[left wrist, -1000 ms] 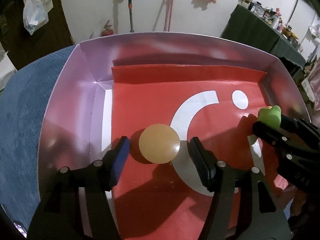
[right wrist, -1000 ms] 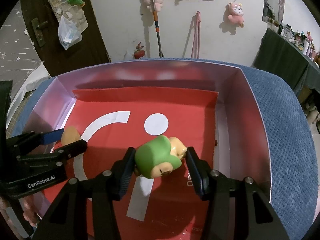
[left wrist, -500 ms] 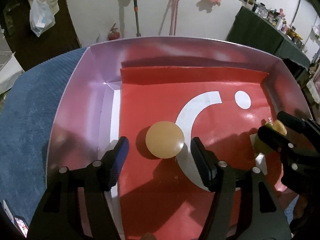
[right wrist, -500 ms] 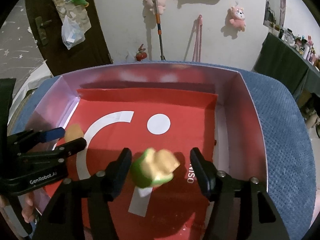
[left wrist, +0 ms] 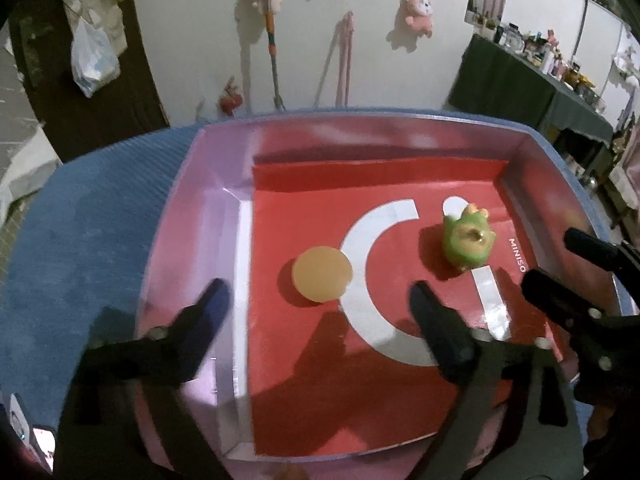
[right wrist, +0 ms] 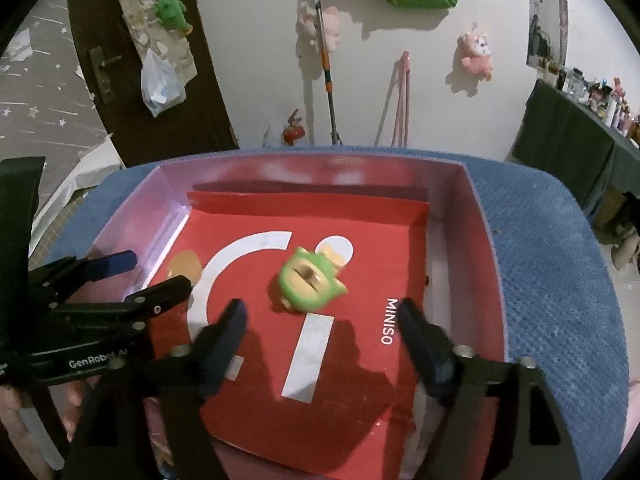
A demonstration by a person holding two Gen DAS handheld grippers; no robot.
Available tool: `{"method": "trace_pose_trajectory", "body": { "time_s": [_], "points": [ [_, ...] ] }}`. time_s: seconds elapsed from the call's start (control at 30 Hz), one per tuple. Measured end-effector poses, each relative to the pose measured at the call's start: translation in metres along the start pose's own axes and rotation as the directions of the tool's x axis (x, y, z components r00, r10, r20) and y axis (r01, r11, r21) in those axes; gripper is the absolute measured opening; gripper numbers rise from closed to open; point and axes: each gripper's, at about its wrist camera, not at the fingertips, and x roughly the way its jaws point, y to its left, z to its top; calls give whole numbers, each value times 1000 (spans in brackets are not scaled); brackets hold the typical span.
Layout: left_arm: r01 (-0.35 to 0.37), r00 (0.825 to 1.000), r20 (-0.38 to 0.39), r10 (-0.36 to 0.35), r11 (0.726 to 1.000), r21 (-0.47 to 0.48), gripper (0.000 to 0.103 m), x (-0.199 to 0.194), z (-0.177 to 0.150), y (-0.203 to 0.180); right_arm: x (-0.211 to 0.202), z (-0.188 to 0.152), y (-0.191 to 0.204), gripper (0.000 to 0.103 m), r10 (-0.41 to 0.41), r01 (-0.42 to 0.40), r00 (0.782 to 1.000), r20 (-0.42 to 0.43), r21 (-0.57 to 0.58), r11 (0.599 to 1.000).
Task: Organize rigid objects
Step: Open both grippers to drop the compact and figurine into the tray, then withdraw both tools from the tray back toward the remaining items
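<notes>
An orange ball (left wrist: 322,274) lies on the red floor of the pink-walled box (left wrist: 192,208); it also shows in the right wrist view (right wrist: 184,266). A green and yellow toy figure (left wrist: 468,240) lies tipped over on the red floor, right of the ball, and shows in the right wrist view (right wrist: 310,280). My left gripper (left wrist: 316,312) is open and empty, raised just behind the ball. My right gripper (right wrist: 320,330) is open and empty, raised just behind the toy. Each gripper shows in the other's view.
The box (right wrist: 478,216) stands on a blue textured cushion (right wrist: 560,264). The red floor sheet carries white markings and the word MINISO (right wrist: 388,322). Behind are a white wall with hanging plush toys, a dark door (right wrist: 120,40) and a cluttered shelf (left wrist: 560,72).
The right gripper opened and let go of the green toy, which dropped onto the red floor. Both grippers pulled back and up; the left jaws stand wider around the ball.
</notes>
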Motion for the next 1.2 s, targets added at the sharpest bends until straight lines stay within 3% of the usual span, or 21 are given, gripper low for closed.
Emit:
{"method": "trace_pose_trajectory", "body": {
  "time_s": [0.2, 0.47, 0.53, 0.8, 1.2],
  "points": [
    [0, 999, 45, 0, 1000, -2, 97, -18, -4, 3, -17, -3, -1, 89, 7, -8, 999, 50, 14, 1000],
    [2, 993, 118, -4, 1000, 18, 98, -39, -13, -1, -43, -11, 8, 101, 20, -20, 992, 122, -2, 1000],
    [3, 990, 140, -7, 1000, 26, 103, -45, -16, -2, -51, -14, 11, 103, 23, -23, 989, 143, -4, 1000],
    [29, 982, 188, -31, 999, 16, 103, -63, -29, -2, -76, -26, 18, 103, 34, -33, 976, 215, -6, 999],
    [-21, 968, 250, 15, 1000, 23, 103, -88, -58, -10, -103, -53, 28, 103, -15, 21, 954, 300, -16, 1000]
  ]
}}
